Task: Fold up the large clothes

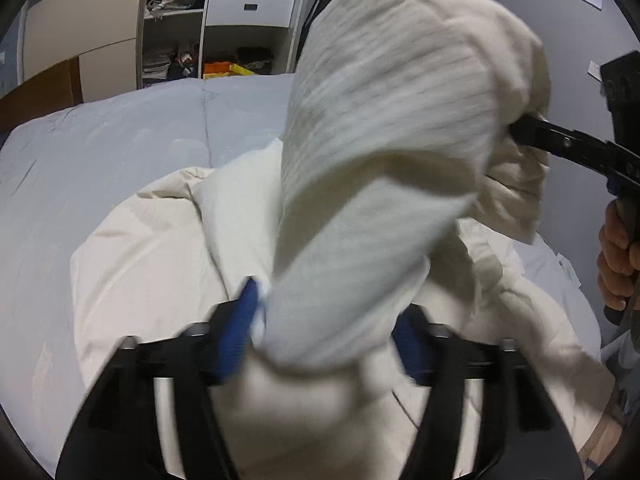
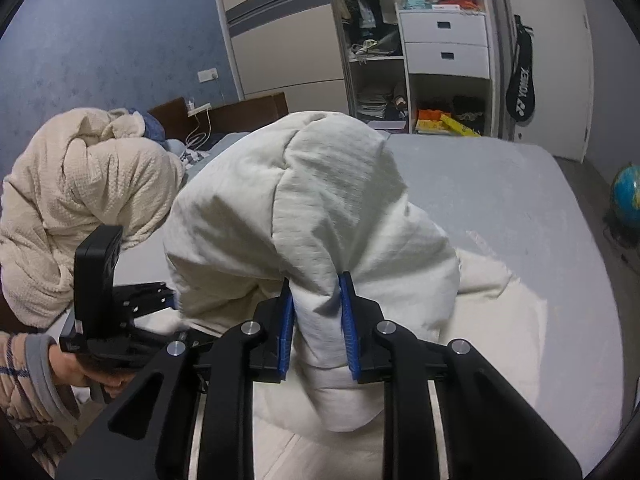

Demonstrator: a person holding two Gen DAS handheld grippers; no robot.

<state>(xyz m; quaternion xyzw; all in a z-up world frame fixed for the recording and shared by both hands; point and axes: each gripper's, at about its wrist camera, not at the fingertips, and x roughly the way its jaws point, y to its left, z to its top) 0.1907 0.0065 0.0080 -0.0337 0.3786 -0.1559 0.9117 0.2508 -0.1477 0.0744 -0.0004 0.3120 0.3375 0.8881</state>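
Two claws lift a large cream-white padded garment (image 2: 320,200) above a bed with a pale grey-blue sheet (image 2: 500,200).

The right claw (image 2: 318,320) is clamped on a thick fold of the garment; its blue ribbed pads (image 2: 285,336) press the cloth from both sides, and the cloth rises over them in a big hump. The left claw (image 1: 324,328) stands with its jaws apart: a blurred roll of the same cloth hangs between its blue pads (image 1: 236,340), but I cannot tell if they touch it. The lower part of the garment lies spread on the bed, near the person. A beige fluffy blanket (image 2: 80,200) is bundled at the head of the bed, well apart from the garment. Behind the bed stands an open wardrobe with white drawers (image 2: 446,44).
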